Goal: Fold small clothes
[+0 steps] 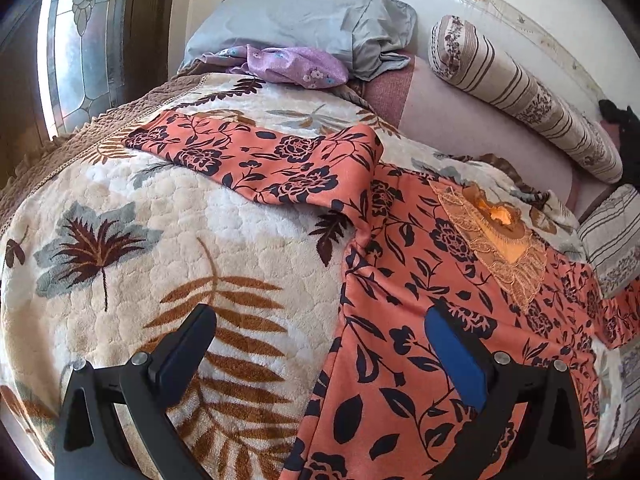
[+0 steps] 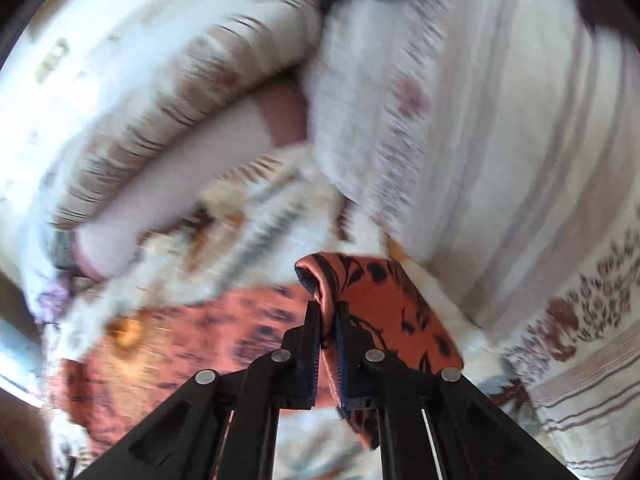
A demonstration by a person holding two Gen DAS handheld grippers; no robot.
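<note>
An orange garment with a dark floral print (image 1: 400,280) lies spread on the bed, one sleeve (image 1: 256,156) stretched out to the left and a lace neckline patch (image 1: 496,240) at the right. My left gripper (image 1: 320,324) is open just above the garment's left side edge, empty. My right gripper (image 2: 328,312) is shut on a fold of the same orange garment (image 2: 384,304) and holds it lifted above the bed. The right wrist view is motion-blurred.
A cream fleece blanket with leaf prints (image 1: 160,240) covers the bed. A grey pillow (image 1: 304,20) and a purple floral cloth (image 1: 296,64) lie at the head. Striped bolsters (image 1: 520,92) run along the wall, and another striped cushion (image 2: 500,120) lies close to the right gripper.
</note>
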